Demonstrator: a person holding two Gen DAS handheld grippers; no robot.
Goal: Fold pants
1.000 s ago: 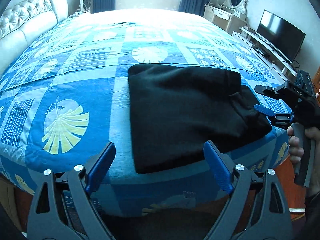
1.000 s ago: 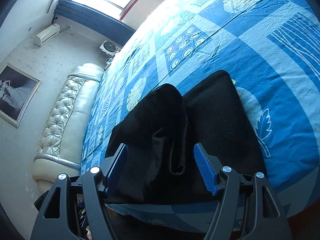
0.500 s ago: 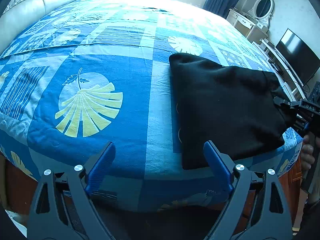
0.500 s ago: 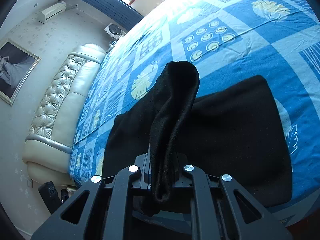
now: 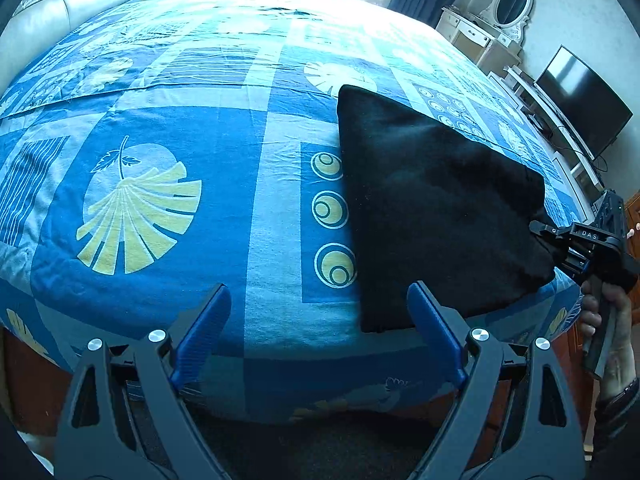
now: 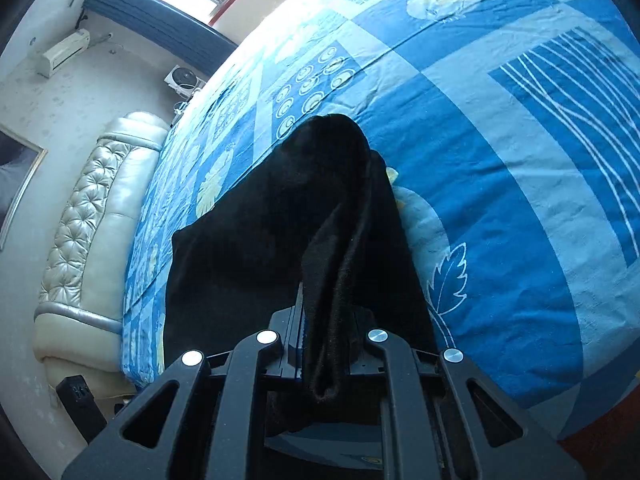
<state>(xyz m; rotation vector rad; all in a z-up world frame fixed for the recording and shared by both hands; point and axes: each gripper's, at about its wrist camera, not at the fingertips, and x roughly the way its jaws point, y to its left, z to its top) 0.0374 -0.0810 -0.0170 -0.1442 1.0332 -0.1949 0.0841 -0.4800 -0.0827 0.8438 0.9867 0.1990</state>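
The black pants [image 5: 432, 200] lie folded on the blue patterned bed, toward its right front corner. My right gripper [image 5: 560, 244] is shut on the pants' right edge and lifts it off the bed; in the right wrist view the cloth [image 6: 332, 240] rises as a ridge and hangs between the closed jaws [image 6: 324, 344]. My left gripper [image 5: 320, 328] is open and empty at the bed's front edge, its right finger [image 5: 434, 332] just in front of the pants' near left corner.
The bed cover [image 5: 160, 184] stretches left and back. A padded headboard [image 6: 92, 224] runs along the far side. A dresser with a mirror [image 5: 508, 12] and a TV [image 5: 580, 96] stand on the right.
My right gripper closed on the pants' right edge and lifted it. The left gripper shifted left along the bed's front edge and stayed open.
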